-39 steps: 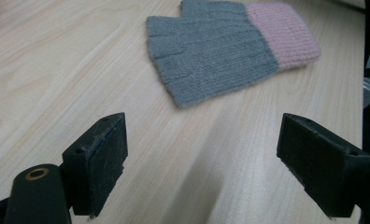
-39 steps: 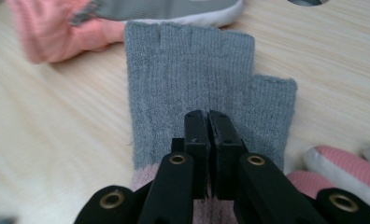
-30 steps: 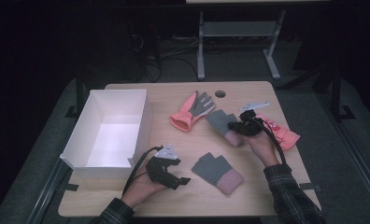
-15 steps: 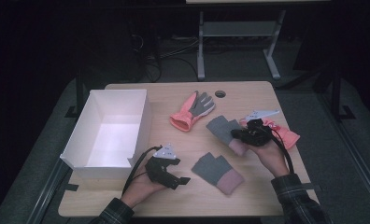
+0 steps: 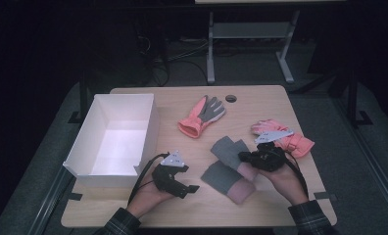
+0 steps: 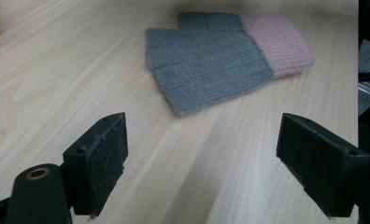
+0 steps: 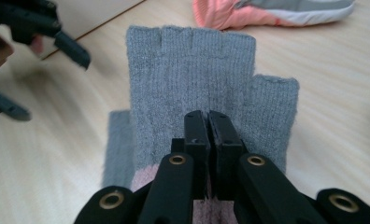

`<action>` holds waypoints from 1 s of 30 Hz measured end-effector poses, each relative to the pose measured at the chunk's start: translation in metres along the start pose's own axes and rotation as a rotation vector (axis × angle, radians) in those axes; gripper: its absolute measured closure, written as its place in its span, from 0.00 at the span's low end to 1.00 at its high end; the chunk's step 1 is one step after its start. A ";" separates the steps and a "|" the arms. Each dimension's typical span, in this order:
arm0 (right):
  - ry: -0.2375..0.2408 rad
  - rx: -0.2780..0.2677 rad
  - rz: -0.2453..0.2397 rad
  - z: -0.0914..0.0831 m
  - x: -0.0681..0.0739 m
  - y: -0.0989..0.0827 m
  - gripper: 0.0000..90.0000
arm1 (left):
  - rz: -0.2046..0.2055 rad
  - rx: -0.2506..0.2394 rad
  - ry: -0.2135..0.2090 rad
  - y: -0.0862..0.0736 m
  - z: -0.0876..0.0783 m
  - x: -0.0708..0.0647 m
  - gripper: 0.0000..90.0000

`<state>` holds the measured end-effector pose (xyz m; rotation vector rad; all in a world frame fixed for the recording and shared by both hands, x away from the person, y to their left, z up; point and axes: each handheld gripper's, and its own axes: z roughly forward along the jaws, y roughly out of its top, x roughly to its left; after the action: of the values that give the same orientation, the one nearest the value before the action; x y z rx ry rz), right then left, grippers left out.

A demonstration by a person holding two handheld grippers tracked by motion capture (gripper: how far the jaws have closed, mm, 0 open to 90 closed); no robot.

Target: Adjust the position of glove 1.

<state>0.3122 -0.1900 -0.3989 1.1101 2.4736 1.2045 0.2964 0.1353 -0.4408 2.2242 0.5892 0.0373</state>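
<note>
right tongs (image 7: 208, 122) pinched tight on a grey fingerless glove (image 7: 192, 70) – just beside the second grey glove (image 6: 211, 60); left tongs (image 6: 202, 163) wide open, empty, near it

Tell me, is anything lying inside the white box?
No, the high view shows the white box with a bare floor, while all the gloves lie on the table.

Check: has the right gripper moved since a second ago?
Yes. The right gripper, shut on a grey glove, has moved left, away from the pink glove.
</note>
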 end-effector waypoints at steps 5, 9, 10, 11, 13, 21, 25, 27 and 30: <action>0.004 0.010 -0.010 -0.005 0.010 -0.009 0.97 | 0.000 0.011 0.002 0.000 0.001 -0.001 0.18; 0.017 0.021 -0.003 -0.008 0.017 -0.016 0.97 | 0.009 0.008 0.008 0.000 0.001 0.000 0.18; 0.016 0.025 0.000 -0.007 0.019 -0.018 0.97 | 0.010 0.009 0.009 0.000 0.000 0.000 0.18; 0.021 0.029 -0.001 -0.007 0.021 -0.019 0.97 | 0.009 0.010 0.008 0.000 0.000 0.000 0.18; 0.026 0.041 0.004 -0.004 0.024 -0.023 0.97 | 0.005 0.009 0.010 -0.001 0.000 0.000 0.18; 0.043 0.076 0.000 0.009 0.035 -0.024 0.97 | 0.010 0.016 0.012 0.000 0.002 -0.002 0.18; 0.032 0.101 -0.003 0.016 0.039 -0.025 0.97 | 0.007 0.013 0.011 0.000 0.001 -0.002 0.18; 0.025 0.106 0.002 0.019 0.038 -0.025 0.97 | 0.010 0.013 0.012 0.000 0.002 -0.002 0.18; 0.012 0.111 0.008 0.023 0.037 -0.025 0.97 | 0.011 0.013 0.013 0.000 0.002 -0.003 0.18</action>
<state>0.2825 -0.1601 -0.4264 1.1441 2.5757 1.0906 0.2945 0.1327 -0.4419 2.2409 0.5862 0.0533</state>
